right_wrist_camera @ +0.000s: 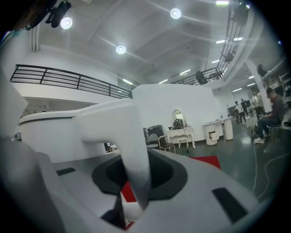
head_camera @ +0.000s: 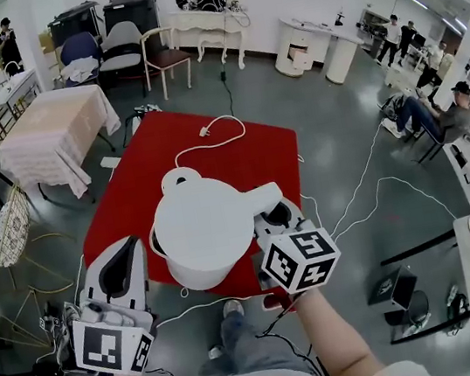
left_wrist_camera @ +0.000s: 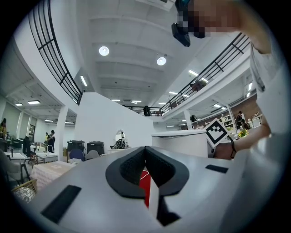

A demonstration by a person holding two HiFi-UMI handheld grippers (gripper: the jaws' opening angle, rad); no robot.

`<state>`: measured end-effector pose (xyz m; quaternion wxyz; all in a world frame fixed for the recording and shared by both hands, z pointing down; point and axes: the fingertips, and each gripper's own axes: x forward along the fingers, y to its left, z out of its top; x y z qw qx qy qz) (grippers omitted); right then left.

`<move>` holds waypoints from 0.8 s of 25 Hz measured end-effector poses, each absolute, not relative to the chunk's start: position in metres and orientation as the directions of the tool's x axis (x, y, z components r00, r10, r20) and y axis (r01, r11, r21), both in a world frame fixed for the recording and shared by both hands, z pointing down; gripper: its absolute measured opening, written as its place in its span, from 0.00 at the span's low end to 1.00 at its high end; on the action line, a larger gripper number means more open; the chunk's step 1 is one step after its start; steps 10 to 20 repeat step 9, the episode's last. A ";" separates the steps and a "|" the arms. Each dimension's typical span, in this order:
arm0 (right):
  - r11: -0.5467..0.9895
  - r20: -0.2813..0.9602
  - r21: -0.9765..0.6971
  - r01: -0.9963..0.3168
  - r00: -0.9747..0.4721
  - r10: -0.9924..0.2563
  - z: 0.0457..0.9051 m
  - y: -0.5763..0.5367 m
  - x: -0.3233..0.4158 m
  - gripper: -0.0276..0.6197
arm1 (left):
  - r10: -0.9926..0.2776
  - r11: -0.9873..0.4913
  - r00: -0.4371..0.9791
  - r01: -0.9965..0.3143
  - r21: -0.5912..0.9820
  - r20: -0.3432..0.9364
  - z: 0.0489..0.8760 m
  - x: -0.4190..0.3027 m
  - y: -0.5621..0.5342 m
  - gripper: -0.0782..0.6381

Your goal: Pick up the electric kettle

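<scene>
Electric kettle hangs left of my right gripper
I clamp its upright handle; my left gripper sits closed, empty, beside

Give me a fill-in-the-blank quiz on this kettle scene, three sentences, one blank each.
1. The fingers of the right gripper are closed on the white kettle at its ____.
2. The mat under the kettle's round base is coloured ____.
3. The left gripper holds ____.

Missing words: handle; red; nothing
</scene>
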<state>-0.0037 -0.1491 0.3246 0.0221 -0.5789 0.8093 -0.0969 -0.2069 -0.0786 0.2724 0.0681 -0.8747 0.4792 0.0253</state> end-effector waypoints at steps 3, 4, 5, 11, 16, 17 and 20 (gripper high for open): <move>0.309 0.075 -0.183 -0.933 -0.327 -0.942 0.326 -0.151 -0.006 0.19 | -0.835 -0.531 0.539 -0.842 -0.094 -0.111 0.274 -0.209 -0.080 0.12; 0.309 0.075 -0.184 -0.933 -0.326 -0.942 0.326 -0.151 -0.006 0.19 | -0.835 -0.531 0.539 -0.842 -0.095 -0.112 0.274 -0.210 -0.080 0.12; 0.308 0.075 -0.184 -0.933 -0.326 -0.942 0.326 -0.151 -0.007 0.19 | -0.835 -0.531 0.539 -0.842 -0.095 -0.113 0.274 -0.211 -0.080 0.12; 0.309 0.076 -0.184 -0.933 -0.327 -0.942 0.325 -0.152 -0.008 0.19 | -0.837 -0.528 0.537 -0.844 -0.096 -0.109 0.272 -0.212 -0.081 0.12; 0.309 0.076 -0.184 -0.933 -0.327 -0.942 0.325 -0.152 -0.008 0.19 | -0.837 -0.528 0.537 -0.844 -0.096 -0.109 0.272 -0.212 -0.081 0.12; 0.309 0.076 -0.184 -0.933 -0.327 -0.942 0.325 -0.152 -0.008 0.19 | -0.837 -0.528 0.537 -0.844 -0.096 -0.109 0.272 -0.212 -0.081 0.12; 0.309 0.076 -0.184 -0.933 -0.327 -0.942 0.325 -0.152 -0.008 0.19 | -0.837 -0.528 0.537 -0.844 -0.096 -0.109 0.272 -0.212 -0.081 0.12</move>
